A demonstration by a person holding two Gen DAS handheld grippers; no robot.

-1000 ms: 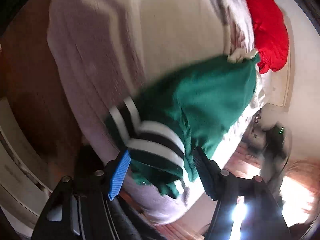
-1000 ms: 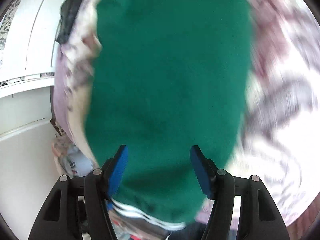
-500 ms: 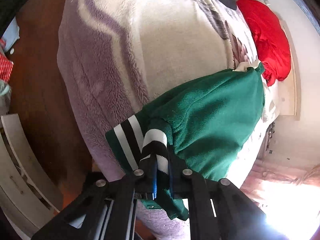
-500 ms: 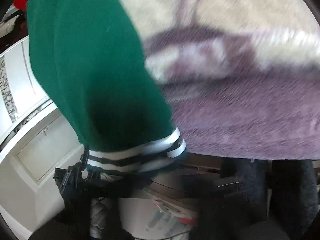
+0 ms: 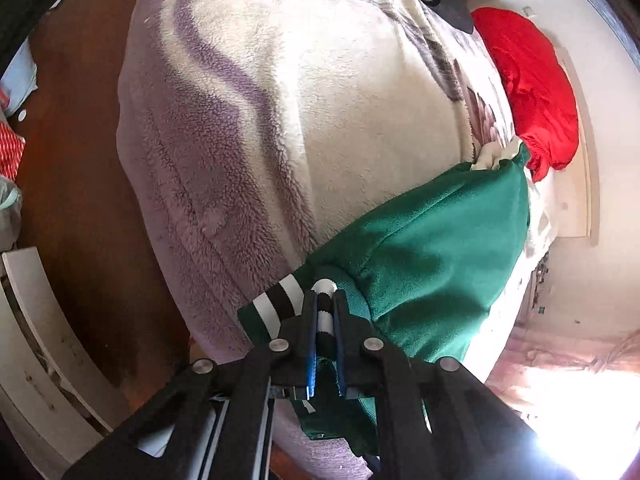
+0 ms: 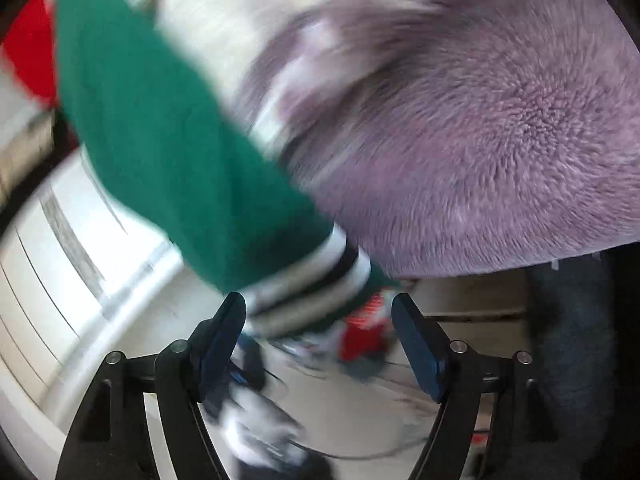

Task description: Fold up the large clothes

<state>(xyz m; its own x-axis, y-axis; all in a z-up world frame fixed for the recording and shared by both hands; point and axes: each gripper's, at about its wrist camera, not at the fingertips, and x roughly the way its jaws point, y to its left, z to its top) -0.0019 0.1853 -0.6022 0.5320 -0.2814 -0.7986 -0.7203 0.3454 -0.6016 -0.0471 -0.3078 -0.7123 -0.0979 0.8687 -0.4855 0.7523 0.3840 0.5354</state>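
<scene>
Left tool (image 5: 325,320) newly clamped on striped cuff (image 5: 324,312)

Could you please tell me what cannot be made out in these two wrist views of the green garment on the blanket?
- Right wrist view: motion blur smears the green garment and its striped cuff; the right gripper is opening around it, contact unclear.
- Left wrist view: the left gripper covers the cuff fabric it pinches.
- Left wrist view: glare washes out the lower right.
</scene>
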